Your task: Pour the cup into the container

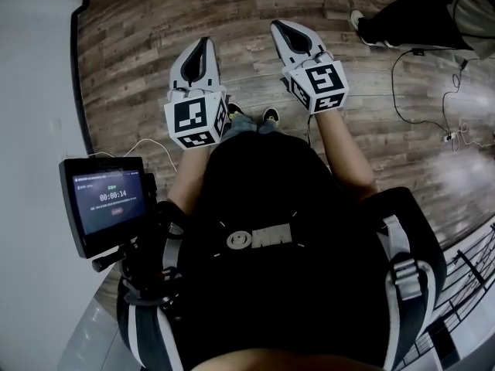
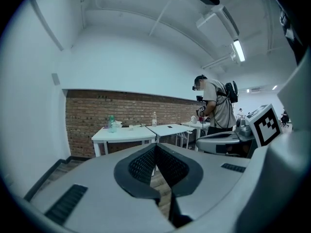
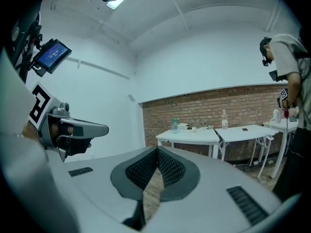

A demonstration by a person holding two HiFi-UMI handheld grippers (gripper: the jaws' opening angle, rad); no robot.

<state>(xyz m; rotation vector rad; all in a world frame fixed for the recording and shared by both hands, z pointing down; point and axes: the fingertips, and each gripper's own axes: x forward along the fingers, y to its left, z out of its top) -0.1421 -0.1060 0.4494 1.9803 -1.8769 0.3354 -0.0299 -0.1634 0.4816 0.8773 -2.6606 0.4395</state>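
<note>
Left tool [image 1: 204, 45]: jaws together, mesh pads meeting along their length, nothing between them. Right tool [image 1: 281, 28]: jaws likewise closed pad on pad, empty. Both are held out in front of the body, side by side and a little apart, over wood floor [image 1: 131, 45], the right one further forward in the head view. Each gripper view catches the other tool at its edge. A screen [image 1: 108, 201] showing a timer sits on the chest rig at the person's left. Well beyond the tools, white tables [image 3: 194, 135] stand in a row against a brick wall [image 3: 204, 106]. On the nearest table: a green bottle [image 3: 175, 124], a clear bottle [image 3: 224, 119], and small pale things [image 3: 183, 126] beside the green bottle, too small to tell cup from container. Another person [image 2: 217, 108] stands at a table further along. Cables [image 1: 433, 103] lie on the floor to the right.
</note>
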